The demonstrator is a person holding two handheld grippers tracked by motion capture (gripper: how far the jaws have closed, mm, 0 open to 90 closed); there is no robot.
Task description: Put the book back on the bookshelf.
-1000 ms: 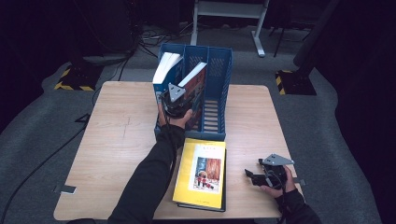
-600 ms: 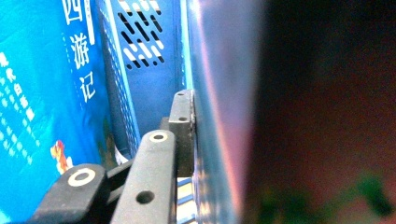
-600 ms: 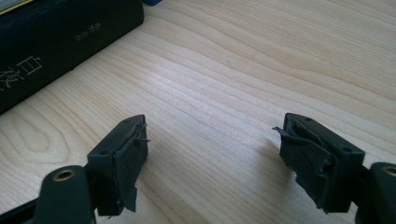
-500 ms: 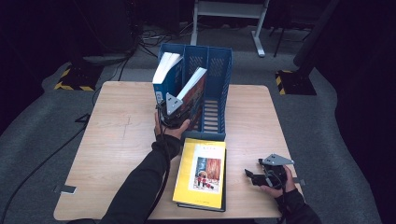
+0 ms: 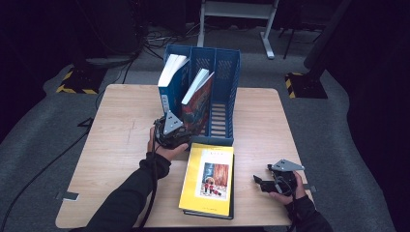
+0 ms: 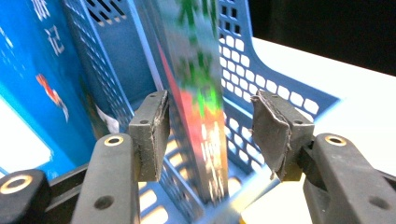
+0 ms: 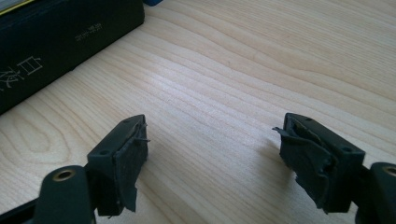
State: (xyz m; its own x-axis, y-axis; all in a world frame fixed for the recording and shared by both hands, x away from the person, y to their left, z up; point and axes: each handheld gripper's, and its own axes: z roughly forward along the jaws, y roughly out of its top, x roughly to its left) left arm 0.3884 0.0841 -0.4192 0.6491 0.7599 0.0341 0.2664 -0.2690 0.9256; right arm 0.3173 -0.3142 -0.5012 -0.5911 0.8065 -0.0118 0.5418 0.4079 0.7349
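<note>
Left gripper jaws apart, have just been opening; the red-green book stands between the pads but neither pad presses on it, gaps both sides. That book sits in the middle slot of the blue file rack, leaning left, top edge tilted toward the blue book in the left slot. Right gripper jaws wide apart, nothing between them, just bare wooden table. The left gripper view gives the pad gaps and the rack's perforated walls up close; the high view gives the layout: left gripper at the rack's front, yellow book lying flat on a dark book near the table's front edge. The right gripper view catches that dark book's spine at top left. Left forearm reaches forward from the bottom, hand under the gripper; right hand rests low at the front right, gripper pointing left toward the stacked books, apart from them.
</note>
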